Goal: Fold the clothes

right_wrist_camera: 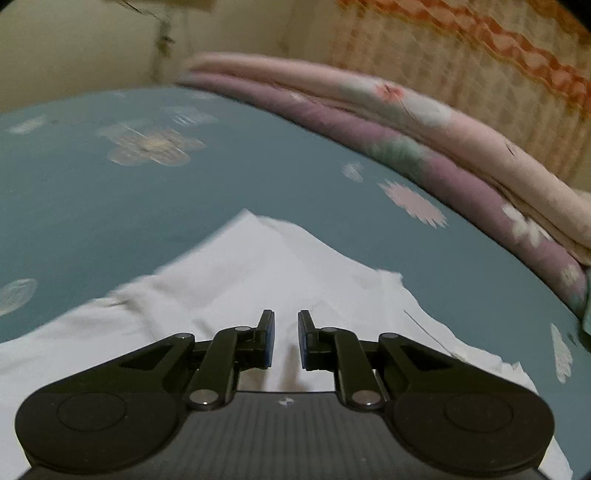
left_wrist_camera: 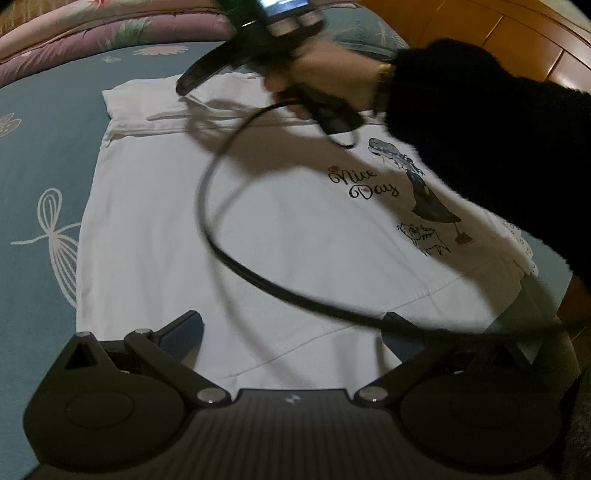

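A white T-shirt (left_wrist_camera: 280, 229) with a "Nice Day" print (left_wrist_camera: 369, 184) lies flat on a teal bedsheet (left_wrist_camera: 40, 155). My left gripper (left_wrist_camera: 293, 332) hovers open over the shirt's near hem, its fingers wide apart with only cloth under them. A hand in a black sleeve (left_wrist_camera: 480, 122) holds my right gripper (left_wrist_camera: 184, 83) above the shirt's far end, blurred. In the right wrist view the right gripper (right_wrist_camera: 286, 339) sits over a folded corner of the shirt (right_wrist_camera: 258, 266). Its jaws stand a narrow gap apart with nothing gripped between them.
A black cable (left_wrist_camera: 221, 243) loops across the shirt between the two grippers. Folded pink and purple quilts (right_wrist_camera: 424, 140) line the far edge of the bed. A wooden panel (left_wrist_camera: 498, 33) shows at the upper right. The sheet carries flower patterns (right_wrist_camera: 151, 147).
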{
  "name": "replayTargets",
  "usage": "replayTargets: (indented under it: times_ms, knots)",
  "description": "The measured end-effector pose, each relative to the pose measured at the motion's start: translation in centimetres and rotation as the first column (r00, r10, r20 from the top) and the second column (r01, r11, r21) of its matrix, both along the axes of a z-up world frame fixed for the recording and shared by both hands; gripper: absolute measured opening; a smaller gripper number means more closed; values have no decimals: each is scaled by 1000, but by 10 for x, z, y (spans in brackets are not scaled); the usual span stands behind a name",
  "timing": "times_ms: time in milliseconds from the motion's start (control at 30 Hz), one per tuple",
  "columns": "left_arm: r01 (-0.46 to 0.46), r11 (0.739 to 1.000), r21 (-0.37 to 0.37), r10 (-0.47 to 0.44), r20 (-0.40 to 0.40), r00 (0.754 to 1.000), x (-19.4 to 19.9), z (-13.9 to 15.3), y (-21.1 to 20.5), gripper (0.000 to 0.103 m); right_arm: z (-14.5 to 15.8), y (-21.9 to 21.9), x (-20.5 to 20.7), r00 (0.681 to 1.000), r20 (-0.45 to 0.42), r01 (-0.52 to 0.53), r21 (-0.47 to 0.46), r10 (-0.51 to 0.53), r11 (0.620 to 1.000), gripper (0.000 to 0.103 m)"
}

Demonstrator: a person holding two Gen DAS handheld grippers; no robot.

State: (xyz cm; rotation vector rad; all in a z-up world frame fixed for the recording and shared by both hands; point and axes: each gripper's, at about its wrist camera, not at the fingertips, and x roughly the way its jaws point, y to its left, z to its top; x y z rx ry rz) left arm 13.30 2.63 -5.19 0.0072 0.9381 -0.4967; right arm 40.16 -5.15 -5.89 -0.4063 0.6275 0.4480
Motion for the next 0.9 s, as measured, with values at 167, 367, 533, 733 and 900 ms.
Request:
replayTargets:
  times_ms: [167,367,533,733,900]
  knots:
    - [2,1000,-1,-2,-1,1000,0,0,0,102,-10,10,-1,997,-50,-54,71,57,996,29]
    - [2,1000,4,-2,-1,1000,1,0,-1,102,8,-40,-13,999,-49,-5,159,13,987,27]
    - [7,1000,16,-7,0,1000,2,-1,-2,102,14,-121,-25,962,-3,272,105,-273,957,28]
    - [10,999,34,-10,-2,1000,4,-2,-7,102,-10,-233,-46,834,-74,551,112,-546,827,36]
    - [18,999,43,-18,1,1000,6,0,-9,102,-4,-260,-56,783,-72,622,104,-618,776,43]
